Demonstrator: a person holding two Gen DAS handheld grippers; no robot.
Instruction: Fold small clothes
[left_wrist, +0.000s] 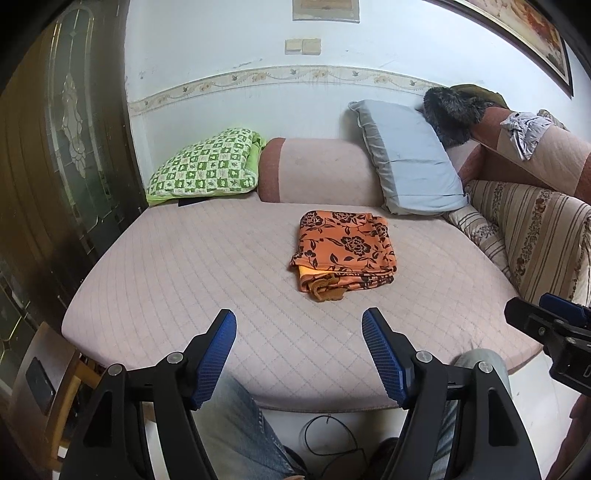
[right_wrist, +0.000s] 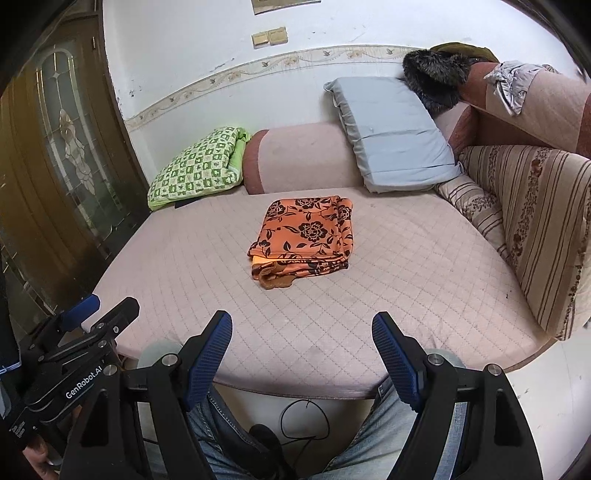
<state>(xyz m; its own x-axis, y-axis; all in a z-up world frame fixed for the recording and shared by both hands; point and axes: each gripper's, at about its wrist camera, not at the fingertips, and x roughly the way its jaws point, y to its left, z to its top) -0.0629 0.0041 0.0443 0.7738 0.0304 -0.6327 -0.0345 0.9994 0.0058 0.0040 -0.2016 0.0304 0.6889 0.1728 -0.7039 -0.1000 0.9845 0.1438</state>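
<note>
An orange garment with black flowers (left_wrist: 345, 251) lies folded in a compact stack on the pink quilted cushion (left_wrist: 207, 266); it also shows in the right wrist view (right_wrist: 304, 238). My left gripper (left_wrist: 299, 328) is open and empty, held back over the cushion's front edge, well short of the garment. My right gripper (right_wrist: 302, 332) is open and empty too, at the front edge. The right gripper's body shows at the right in the left wrist view (left_wrist: 550, 325), and the left gripper's body at the left in the right wrist view (right_wrist: 85, 325).
At the back lie a green checked pillow (left_wrist: 207, 166), a pink bolster (left_wrist: 317, 170) and a light blue pillow (left_wrist: 406, 158). A striped cushion (left_wrist: 535, 236) lines the right side. A dark door (left_wrist: 66, 147) stands left. My knees and a cable (right_wrist: 306, 417) are below.
</note>
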